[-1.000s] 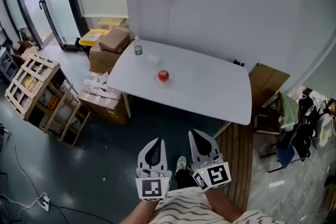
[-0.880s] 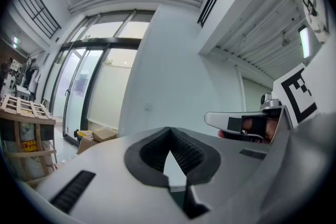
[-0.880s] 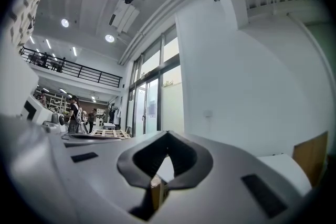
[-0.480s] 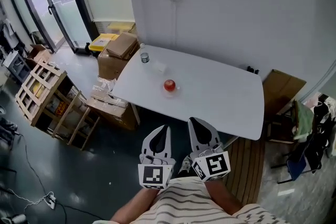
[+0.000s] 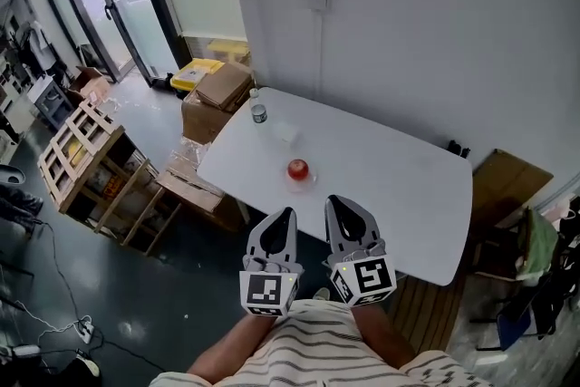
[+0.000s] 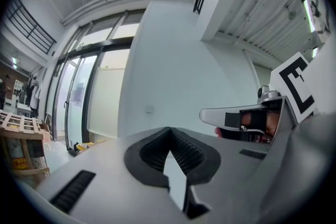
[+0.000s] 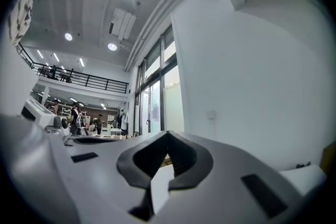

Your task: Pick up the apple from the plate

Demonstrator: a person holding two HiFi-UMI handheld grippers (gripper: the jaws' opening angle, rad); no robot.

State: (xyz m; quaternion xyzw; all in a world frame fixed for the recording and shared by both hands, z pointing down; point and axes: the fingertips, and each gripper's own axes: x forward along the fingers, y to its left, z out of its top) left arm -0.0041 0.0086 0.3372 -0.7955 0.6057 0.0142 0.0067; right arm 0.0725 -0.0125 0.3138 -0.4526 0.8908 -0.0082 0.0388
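1. The left gripper (image 5: 286, 217) has its jaws pressed together with nothing between them. It is held level, short of the near edge of the table (image 5: 408, 195). If it arrived at the fruit like this it would probably knock it rather than grasp it, so the jaws need to spread first.
2. A bottle (image 5: 259, 112) stands near the table's far left corner, well apart from the apple. Only a wide, careless reach on that side could tip it.
3. The apple (image 5: 297, 168) sits on its plate (image 5: 300, 183) in the left half of the table, ahead of both grippers. Being round, it could slip out of an off-centre pinch and roll towards the edge. The plate looks light and may slide if pushed.
4. The right gripper (image 5: 336, 204) is likewise closed tip to tip and empty, just beside the left one. If both went for the apple together they could collide.
5. Neither gripper view shows the apple, only walls, glass doors and ceiling.
6. In the head view the plate is pale against the white table, so its rim is hard to trace.
7. A faint clear item between the bottle and the apple cannot be identified.
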